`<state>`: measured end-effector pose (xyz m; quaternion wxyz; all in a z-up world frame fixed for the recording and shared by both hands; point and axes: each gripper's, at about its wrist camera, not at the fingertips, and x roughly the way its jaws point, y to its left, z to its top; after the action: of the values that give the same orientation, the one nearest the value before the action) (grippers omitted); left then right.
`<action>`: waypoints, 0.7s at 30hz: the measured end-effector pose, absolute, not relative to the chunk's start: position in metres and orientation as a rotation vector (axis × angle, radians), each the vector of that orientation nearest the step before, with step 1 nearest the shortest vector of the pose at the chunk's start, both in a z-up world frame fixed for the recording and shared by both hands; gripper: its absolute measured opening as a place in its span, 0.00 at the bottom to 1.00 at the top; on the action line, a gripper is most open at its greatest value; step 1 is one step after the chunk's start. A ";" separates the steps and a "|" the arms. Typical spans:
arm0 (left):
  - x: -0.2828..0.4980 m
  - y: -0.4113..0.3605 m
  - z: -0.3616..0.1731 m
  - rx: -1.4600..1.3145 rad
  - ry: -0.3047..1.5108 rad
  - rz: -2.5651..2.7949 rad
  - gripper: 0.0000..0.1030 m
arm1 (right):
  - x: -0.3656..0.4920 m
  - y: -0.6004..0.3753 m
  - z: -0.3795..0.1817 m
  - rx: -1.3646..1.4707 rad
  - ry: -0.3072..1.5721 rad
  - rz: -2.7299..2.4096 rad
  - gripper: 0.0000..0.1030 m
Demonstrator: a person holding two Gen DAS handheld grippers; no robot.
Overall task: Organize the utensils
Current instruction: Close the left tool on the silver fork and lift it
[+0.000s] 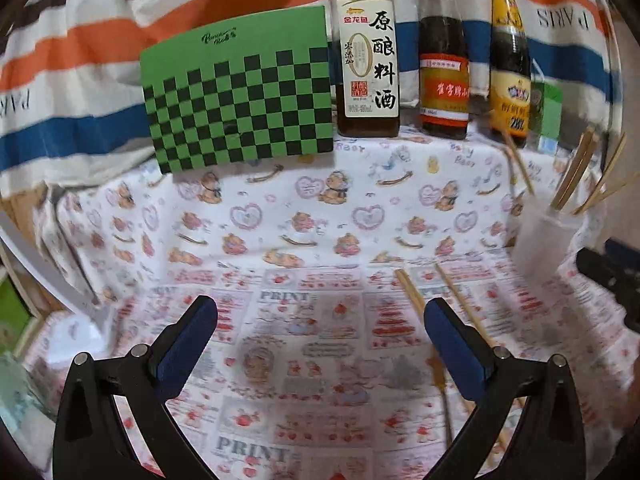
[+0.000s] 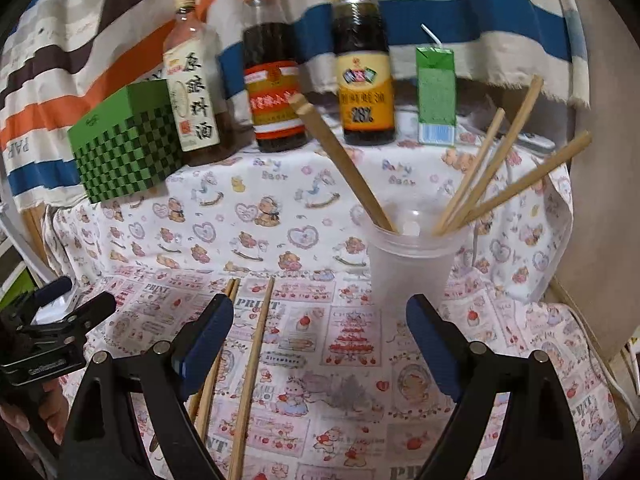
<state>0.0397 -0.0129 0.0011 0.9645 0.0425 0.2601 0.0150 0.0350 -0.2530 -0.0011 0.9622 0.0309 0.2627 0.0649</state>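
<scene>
Landmark: translucent plastic cup [image 2: 410, 264] on the printed cloth [image 2: 340, 344]. In it, several wooden chopsticks [image 2: 516, 184] lean out w/ tips down. Left of cup, three more loose wooden chopsticks [image 2: 254, 356] lie flat on cloth. Right gripper [image 2: 320, 344] hovers in front of cup, jaws wide apart, nothing btwn them. Left gripper [image 1: 320, 344] further left of cup, also spread wide, empty. Behind cup: three sauce bottles [image 2: 276, 80], green carton [image 2: 436, 96].

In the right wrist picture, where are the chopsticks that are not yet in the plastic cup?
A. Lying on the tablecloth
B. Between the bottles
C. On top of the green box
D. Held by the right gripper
A: the loose chopsticks lie flat on the tablecloth, left of the plastic cup.
</scene>
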 end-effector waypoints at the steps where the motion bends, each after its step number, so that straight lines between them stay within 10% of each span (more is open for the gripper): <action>1: 0.039 -0.013 0.001 0.093 0.524 0.037 1.00 | 0.034 -0.251 0.000 0.052 0.524 0.128 0.87; 12: 0.041 -0.016 -0.001 0.017 0.643 -0.123 0.88 | 0.028 -0.241 0.002 0.015 0.518 0.105 0.77; 15: 0.040 -0.024 -0.006 0.015 0.676 -0.164 0.72 | 0.036 -0.246 -0.002 0.060 0.589 0.157 0.57; 19: 0.046 -0.035 -0.020 -0.017 0.810 -0.263 0.23 | 0.049 -0.251 -0.014 0.133 0.707 0.224 0.35; 21: 0.048 -0.041 -0.027 -0.035 0.860 -0.325 0.20 | 0.053 -0.252 -0.018 0.140 0.729 0.220 0.31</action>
<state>0.0477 -0.0411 -0.0269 0.8960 -0.0171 0.4150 -0.1570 0.0527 -0.2524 -0.0180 0.9260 0.0680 0.3555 0.1073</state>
